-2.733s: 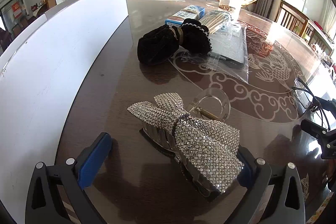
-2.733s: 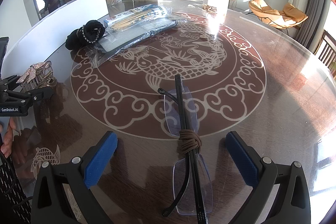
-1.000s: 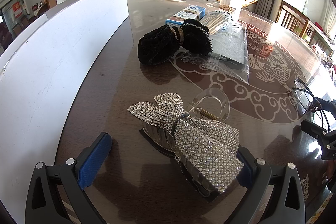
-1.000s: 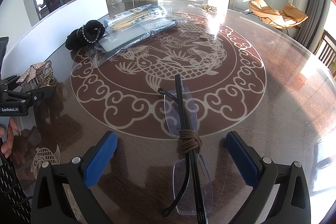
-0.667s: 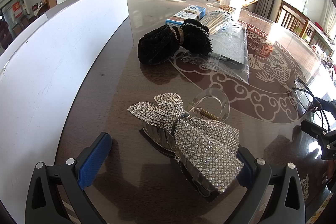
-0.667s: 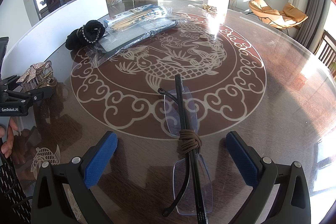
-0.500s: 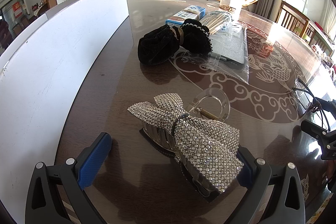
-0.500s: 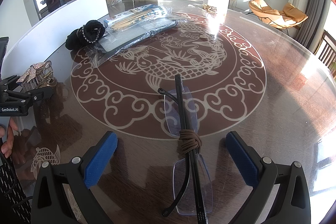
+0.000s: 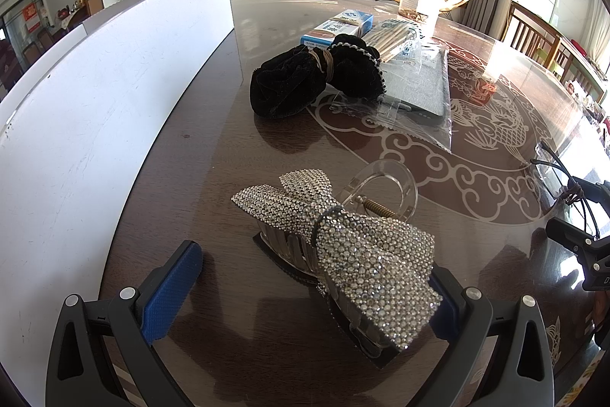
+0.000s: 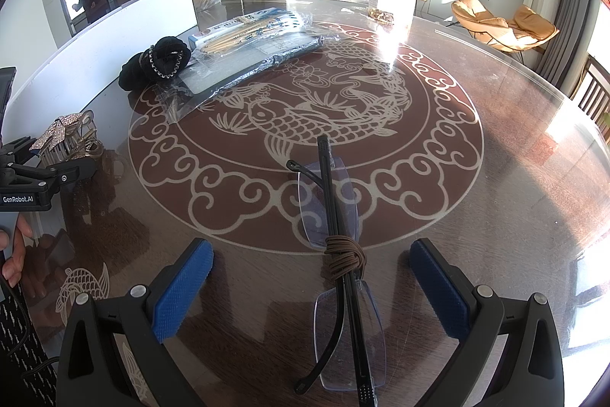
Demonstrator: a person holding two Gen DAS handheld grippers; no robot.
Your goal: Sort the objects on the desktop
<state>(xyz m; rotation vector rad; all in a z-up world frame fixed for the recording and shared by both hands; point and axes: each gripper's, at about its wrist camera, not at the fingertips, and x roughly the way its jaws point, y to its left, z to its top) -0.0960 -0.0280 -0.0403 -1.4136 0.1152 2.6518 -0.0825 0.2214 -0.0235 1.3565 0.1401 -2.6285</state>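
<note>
Both tools wide — hair clip (image 9: 343,239), glasses (image 10: 339,254)

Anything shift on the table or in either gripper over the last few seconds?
Nothing visibly changed. The left gripper stays open around the rhinestone bow hair clip, and the right gripper stays open around the folded glasses. Neither is grasped yet.
</note>
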